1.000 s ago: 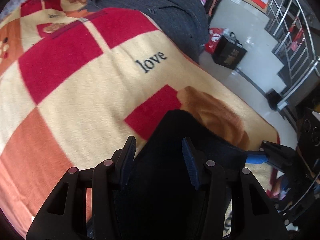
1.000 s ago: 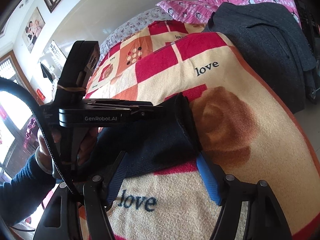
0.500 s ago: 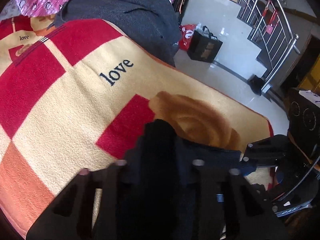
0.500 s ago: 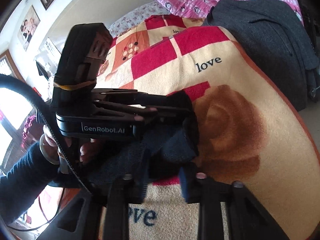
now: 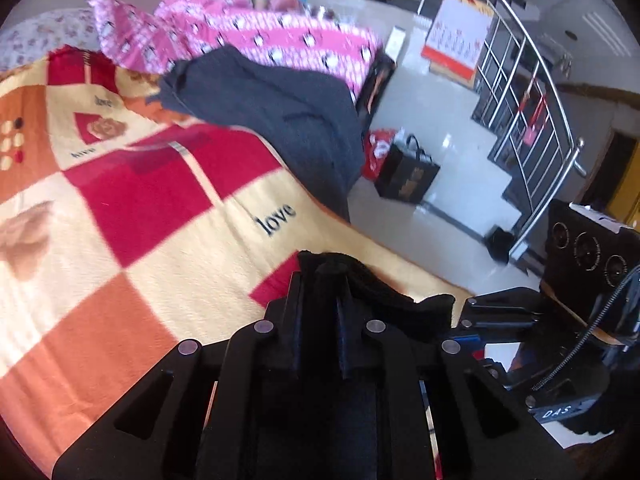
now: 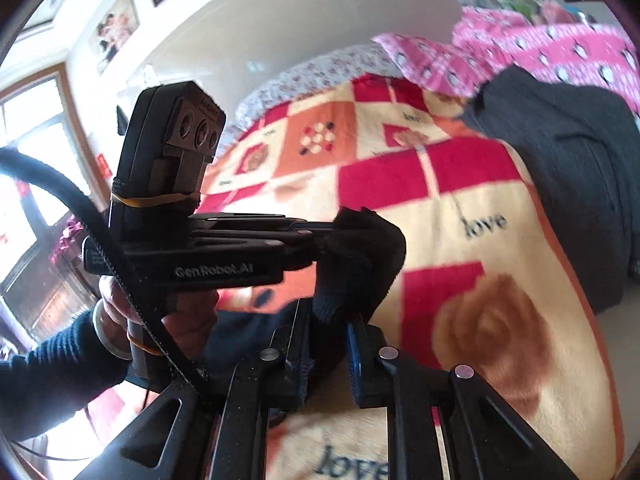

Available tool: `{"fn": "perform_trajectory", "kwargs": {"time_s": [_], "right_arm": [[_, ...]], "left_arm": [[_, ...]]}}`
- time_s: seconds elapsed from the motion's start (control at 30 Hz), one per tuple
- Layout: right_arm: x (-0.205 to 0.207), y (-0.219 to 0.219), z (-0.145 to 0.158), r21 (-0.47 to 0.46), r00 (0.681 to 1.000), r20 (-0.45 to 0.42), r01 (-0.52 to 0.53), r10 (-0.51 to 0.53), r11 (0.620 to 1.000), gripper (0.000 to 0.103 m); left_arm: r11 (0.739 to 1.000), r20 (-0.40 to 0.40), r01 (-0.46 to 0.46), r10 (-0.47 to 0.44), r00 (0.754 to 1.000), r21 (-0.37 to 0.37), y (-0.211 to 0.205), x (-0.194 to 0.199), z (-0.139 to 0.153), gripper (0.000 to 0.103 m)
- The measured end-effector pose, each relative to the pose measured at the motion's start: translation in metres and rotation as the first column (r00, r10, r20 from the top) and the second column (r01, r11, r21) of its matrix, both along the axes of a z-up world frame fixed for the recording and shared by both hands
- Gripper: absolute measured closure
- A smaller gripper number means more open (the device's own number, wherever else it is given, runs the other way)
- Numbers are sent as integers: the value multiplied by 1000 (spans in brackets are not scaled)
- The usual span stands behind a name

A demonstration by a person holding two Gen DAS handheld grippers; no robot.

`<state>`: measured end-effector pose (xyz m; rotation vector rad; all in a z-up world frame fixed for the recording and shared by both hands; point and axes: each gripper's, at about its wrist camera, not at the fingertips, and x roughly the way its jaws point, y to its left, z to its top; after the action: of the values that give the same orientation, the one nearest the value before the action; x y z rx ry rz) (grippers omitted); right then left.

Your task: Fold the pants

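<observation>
- Left black two-finger gripper (image 5: pixel 320 280) of mine: fingers drawn together, clamped on the dark navy fabric pants (image 5: pixel 384 300).
- Right black gripper (image 6: pixel 330 332) with blue pads: pinched on the same pants (image 6: pixel 360 256), seemingly a lower fold; blur obscures the contact.
- Pants: bunched and lifted between both tools, above the red, orange and cream checked "love" blanket (image 5: pixel 132 216).
- Background: dark grey garment (image 5: pixel 280 108) lying on the blanket's far side.
</observation>
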<state>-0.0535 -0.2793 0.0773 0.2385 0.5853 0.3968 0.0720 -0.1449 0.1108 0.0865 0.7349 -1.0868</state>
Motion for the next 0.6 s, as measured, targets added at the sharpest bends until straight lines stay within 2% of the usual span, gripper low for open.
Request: {"fn": "perform_trajectory", "kwargs": {"time_s": [0.17, 0.27, 0.33, 0.43, 0.53, 0.6], "right_arm": [[-3, 54, 25, -30, 988, 46, -144, 145, 989, 88], [-1, 93, 22, -39, 970, 34, -239, 240, 970, 89], [3, 119, 12, -31, 954, 8, -298, 298, 954, 89], [11, 163, -14, -25, 919, -63, -392, 390, 920, 88], [23, 202, -45, -22, 888, -156, -440, 432, 898, 88], [30, 215, -60, -10, 881, -217, -434, 421, 901, 87]], "left_arm": [[995, 32, -78, 80, 996, -64, 70, -24, 21, 91], [985, 3, -164, 164, 986, -56, 114, -34, 13, 91], [970, -43, -242, 241, 970, -38, 150, -40, -3, 91], [932, -115, -360, 363, 925, 41, 193, -44, -33, 91], [862, -124, -491, 505, 854, 130, 227, -46, -56, 91], [834, -144, -539, 551, 822, 116, 245, -51, -59, 91]]}}
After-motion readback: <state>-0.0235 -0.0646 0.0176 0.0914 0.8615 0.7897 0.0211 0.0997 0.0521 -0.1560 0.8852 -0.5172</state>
